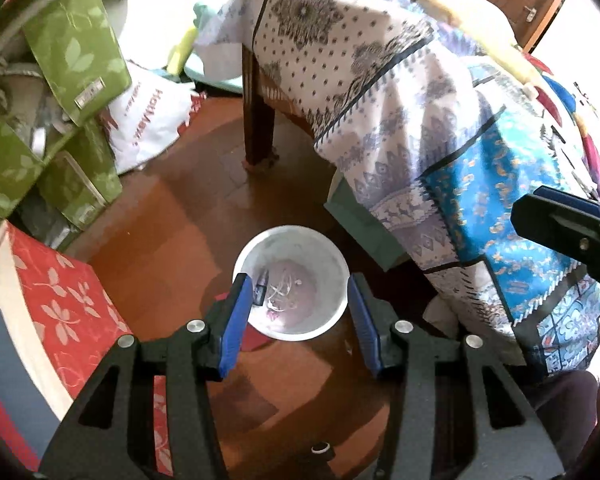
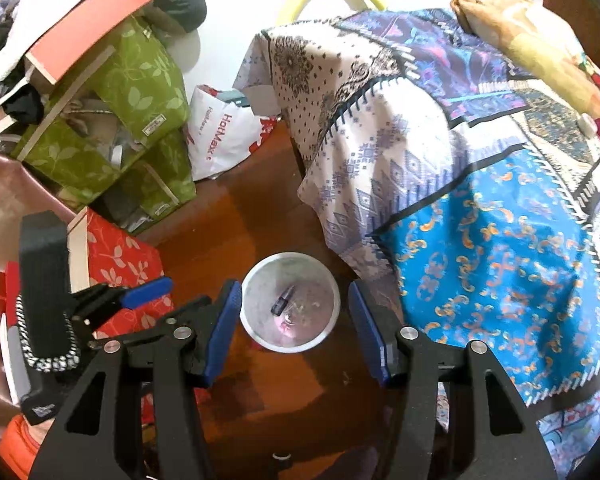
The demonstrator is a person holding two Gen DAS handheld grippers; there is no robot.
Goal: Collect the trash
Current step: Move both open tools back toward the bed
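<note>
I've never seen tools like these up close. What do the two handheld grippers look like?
The left gripper and right gripper look alike: black plastic frames with cut-out slots, round silver bolts, and two flat blue fingers each. No cables show.

Contents of the white bucket (image 1: 300,240): one small dark tube (image 1: 260,286) and pale scraps, too small to identify; in the right wrist view they blur together.

Patterned cloth (image 1: 400,120) conceals the furniture beneath it; only one dark wooden leg (image 1: 258,120) shows. The cloth runs out of frame at 3 o'clock in both views.

The right gripper (image 1: 556,220) is cut off by the frame edge at 3 o'clock in the left wrist view; its fingertips cannot be made out.

The left gripper (image 2: 140,300) is part-hidden behind the near fingers at 9 o'clock in the right wrist view.

Green boxes (image 2: 140,92): labels unreadable.

The red box (image 1: 60,300) is cropped at 8 o'clock.
</note>
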